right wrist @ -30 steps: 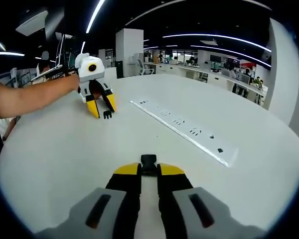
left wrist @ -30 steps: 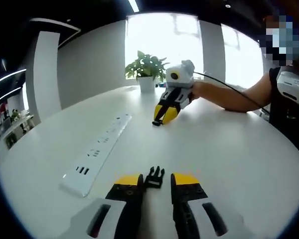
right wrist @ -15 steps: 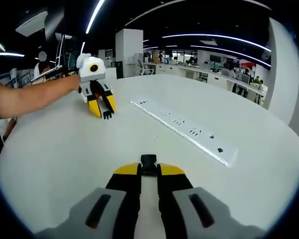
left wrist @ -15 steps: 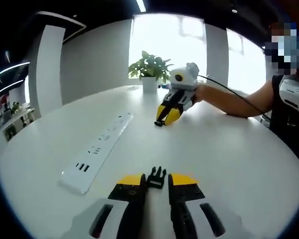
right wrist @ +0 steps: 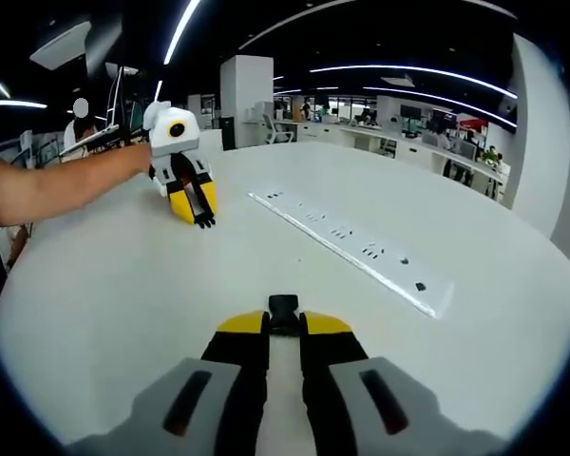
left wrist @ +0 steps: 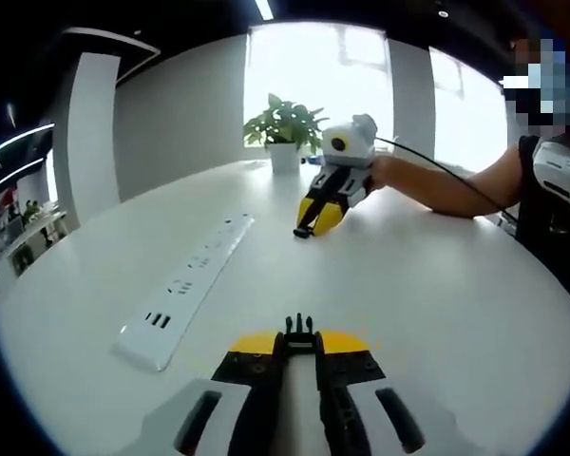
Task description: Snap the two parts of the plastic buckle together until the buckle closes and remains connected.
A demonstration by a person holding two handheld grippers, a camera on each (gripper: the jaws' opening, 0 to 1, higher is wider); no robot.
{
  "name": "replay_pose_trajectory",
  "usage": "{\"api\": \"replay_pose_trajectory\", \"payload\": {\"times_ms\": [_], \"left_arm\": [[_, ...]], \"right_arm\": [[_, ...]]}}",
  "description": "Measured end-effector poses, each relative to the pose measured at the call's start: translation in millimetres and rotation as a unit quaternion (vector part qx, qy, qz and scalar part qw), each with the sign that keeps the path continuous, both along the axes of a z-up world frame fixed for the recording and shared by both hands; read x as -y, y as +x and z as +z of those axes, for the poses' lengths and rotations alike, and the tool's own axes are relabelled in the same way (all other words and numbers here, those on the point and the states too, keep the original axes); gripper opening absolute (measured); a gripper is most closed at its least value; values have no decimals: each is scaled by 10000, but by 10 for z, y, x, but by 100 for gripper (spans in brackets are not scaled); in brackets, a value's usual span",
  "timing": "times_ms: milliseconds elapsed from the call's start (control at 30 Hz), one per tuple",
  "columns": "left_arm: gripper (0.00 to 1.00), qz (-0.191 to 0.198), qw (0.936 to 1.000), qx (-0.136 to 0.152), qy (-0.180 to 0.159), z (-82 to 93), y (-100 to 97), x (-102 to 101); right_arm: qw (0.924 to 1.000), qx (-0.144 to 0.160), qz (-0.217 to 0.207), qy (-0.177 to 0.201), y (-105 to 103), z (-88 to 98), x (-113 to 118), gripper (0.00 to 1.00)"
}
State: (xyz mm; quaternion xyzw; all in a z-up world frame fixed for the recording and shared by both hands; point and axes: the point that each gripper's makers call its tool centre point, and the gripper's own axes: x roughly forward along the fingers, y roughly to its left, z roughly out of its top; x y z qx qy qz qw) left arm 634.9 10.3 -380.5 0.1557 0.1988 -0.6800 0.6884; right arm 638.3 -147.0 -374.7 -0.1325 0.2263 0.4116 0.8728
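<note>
In the left gripper view my left gripper is shut on the pronged black buckle part, whose prongs stick out past the yellow fingertips low over the white table. Across the table the right gripper points down with a black piece at its tips. In the right gripper view my right gripper is shut on the black socket part of the buckle. The left gripper shows far off at upper left, holding the pronged part near the table.
A long white power strip lies left of the left gripper; it runs along the right side in the right gripper view as the power strip. A potted plant stands at the far table edge. A person's forearm reaches in from the right.
My left gripper's jaws have come together on the pronged buckle part, which lay loose between them a second ago. The right gripper has stayed as it was.
</note>
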Motion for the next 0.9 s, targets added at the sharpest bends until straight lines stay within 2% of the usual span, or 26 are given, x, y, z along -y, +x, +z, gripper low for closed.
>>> {"api": "replay_pose_trajectory", "payload": {"times_ms": [200, 433, 467, 700, 900], "left_arm": [[13, 13, 10000, -2, -6, -2, -12, 15], [12, 155, 9997, 166, -68, -4, 25, 48], [11, 211, 9993, 300, -48, 2, 42, 49], [9, 347, 9993, 127, 67, -4, 15, 48], [8, 429, 9990, -105, -41, 1, -4, 40]], "right_arm": [[10000, -8, -5, 2, 1, -1, 2, 11], [10000, -20, -41, -27, 11, 0, 8, 11], [10000, -15, -52, -39, 16, 1, 10, 11], [9999, 10, -70, -73, 15, 3, 16, 11], [9999, -11, -98, -54, 19, 2, 9, 10]]}}
